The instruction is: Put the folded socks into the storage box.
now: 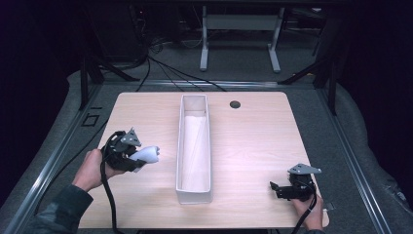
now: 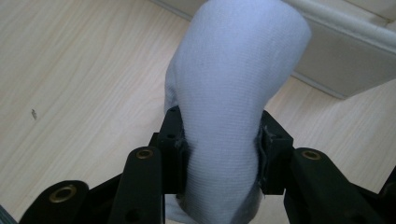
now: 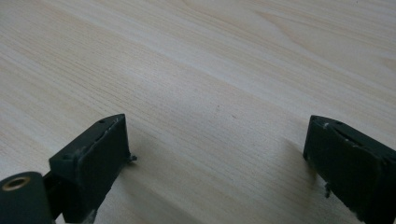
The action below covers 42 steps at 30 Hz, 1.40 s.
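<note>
The left gripper (image 2: pixel 219 154) has its fingers (image 2: pixel 172 140) pinching a rolled white sock (image 2: pixel 233 93) at its lower part, held above the surface (image 1: pixel 253 146) just left of the long white bin (image 1: pixel 195 197). The soft, ribbed knit bulges past the pads, so it could slip free or unroll, and its floppy free end might catch the bin's thin rim instead of dropping inside. The bin looks light and narrow; a nudge could shift it on the smooth pale wood. The right gripper (image 1: pixel 278 189) rests well apart near the front right corner, fingers spread on nothing.
</note>
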Tool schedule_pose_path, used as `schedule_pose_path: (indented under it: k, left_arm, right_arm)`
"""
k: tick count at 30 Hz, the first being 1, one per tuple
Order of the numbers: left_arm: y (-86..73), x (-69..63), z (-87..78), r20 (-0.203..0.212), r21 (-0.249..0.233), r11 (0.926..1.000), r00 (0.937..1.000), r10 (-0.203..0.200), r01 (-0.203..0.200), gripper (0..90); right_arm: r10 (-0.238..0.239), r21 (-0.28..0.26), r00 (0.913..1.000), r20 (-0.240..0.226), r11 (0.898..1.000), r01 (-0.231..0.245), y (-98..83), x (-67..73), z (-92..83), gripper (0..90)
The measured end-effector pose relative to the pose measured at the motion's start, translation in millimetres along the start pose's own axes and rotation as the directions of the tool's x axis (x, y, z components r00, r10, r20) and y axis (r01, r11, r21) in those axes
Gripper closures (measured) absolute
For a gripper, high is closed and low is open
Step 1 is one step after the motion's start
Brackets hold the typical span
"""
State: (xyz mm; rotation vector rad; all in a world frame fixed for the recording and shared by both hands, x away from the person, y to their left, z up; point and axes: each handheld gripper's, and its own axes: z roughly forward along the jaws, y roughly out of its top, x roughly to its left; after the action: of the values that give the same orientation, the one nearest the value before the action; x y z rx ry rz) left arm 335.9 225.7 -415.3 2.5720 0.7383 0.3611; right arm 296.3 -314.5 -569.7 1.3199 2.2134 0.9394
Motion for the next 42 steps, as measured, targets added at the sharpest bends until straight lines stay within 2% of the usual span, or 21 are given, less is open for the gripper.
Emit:
schedule_pose_path:
  k: [10, 19, 22, 26, 32, 42]
  left_arm:
    - [28.8, -1.8, -16.0, 0.001, -0.024, 0.9986, 0.9989, 0.047, -0.047, 61.3]
    - [52.1, -4.3, -20.1, 0.008, -0.024, 0.9955, 0.9958, 0.092, -0.091, 61.3]
    - [64.1, -7.0, -20.3, 0.013, -0.025, 0.9929, 0.9931, 0.116, -0.116, 61.3]
    - [72.4, -9.5, -20.0, 0.015, -0.027, 0.9909, 0.9911, 0.132, -0.132, 61.3]
    - [91.4, -15.3, -17.6, 0.025, -0.023, 0.9844, 0.9843, 0.175, -0.174, 61.3]
    - [108.7, -20.8, -10.6, 0.050, -0.024, 0.9773, 0.9761, 0.211, -0.210, 61.2]
  right_arm:
    - [0.000, 0.000, 1.0000, 0.000, 1.000, 0.000, 0.0, 0.0, 0.0, 6.5]
    - [0.000, 0.000, 1.0000, 0.000, 1.000, 0.000, 0.0, 0.0, 0.0, 6.5]
    - [0.000, 0.000, 1.0000, -0.001, 1.000, 0.000, 0.0, 0.0, 0.0, 6.5]
    - [0.001, 0.000, 1.0000, -0.001, 1.000, -0.001, 0.0, 0.0, 0.0, 6.5]
    - [0.000, 0.000, 1.0000, -0.001, 1.000, 0.000, 0.0, 0.0, 0.0, 6.5]
    - [0.000, -0.001, 1.0000, -0.001, 1.000, 0.000, 0.0, -0.1, 0.0, 6.5]
